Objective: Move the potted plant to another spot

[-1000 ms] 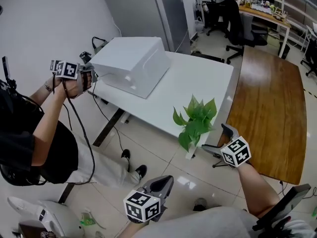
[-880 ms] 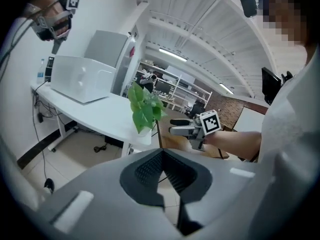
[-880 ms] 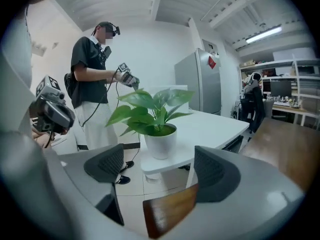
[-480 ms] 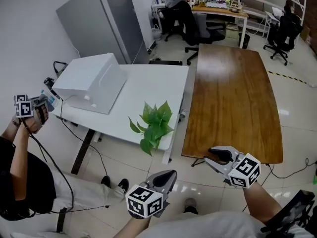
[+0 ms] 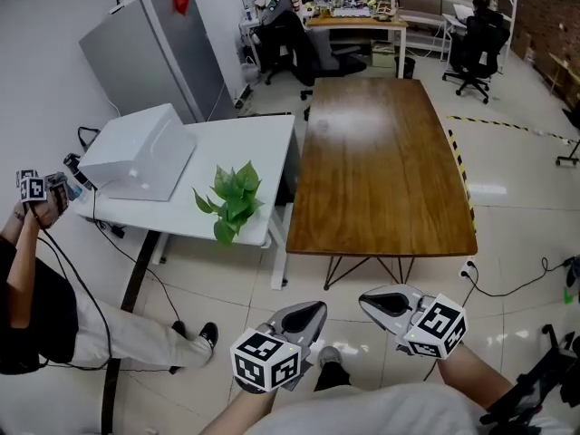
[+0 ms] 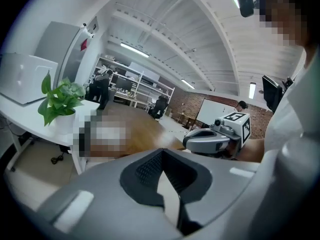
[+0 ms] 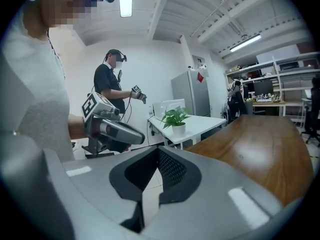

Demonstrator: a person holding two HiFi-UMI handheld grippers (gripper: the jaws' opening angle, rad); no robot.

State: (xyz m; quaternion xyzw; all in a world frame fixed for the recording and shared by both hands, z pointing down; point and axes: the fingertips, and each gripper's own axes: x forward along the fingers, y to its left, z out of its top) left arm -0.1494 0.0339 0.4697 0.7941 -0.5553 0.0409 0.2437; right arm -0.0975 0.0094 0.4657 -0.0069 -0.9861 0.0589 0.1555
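The potted plant (image 5: pixel 231 202), green leaves in a small white pot, stands at the near right corner of the white table (image 5: pixel 263 143). It also shows far off in the left gripper view (image 6: pixel 60 99) and the right gripper view (image 7: pixel 175 118). My left gripper (image 5: pixel 308 311) and right gripper (image 5: pixel 376 299) hang side by side close to my body, over the tiled floor and well short of the plant. Both are shut with nothing between their jaws. Each gripper view shows the other gripper beside it.
A long wooden table (image 5: pixel 381 161) stands to the right of the white one. A white box (image 5: pixel 136 163) lies on the white table's left part. Another person (image 5: pixel 27 279) with grippers stands at the far left. A grey cabinet (image 5: pixel 149 48) and office chairs (image 5: pixel 471 39) are behind.
Both grippers have drawn back from the plant toward my body. The right jaws, open beside the plant before, have shut empty. The plant stays on the table corner.
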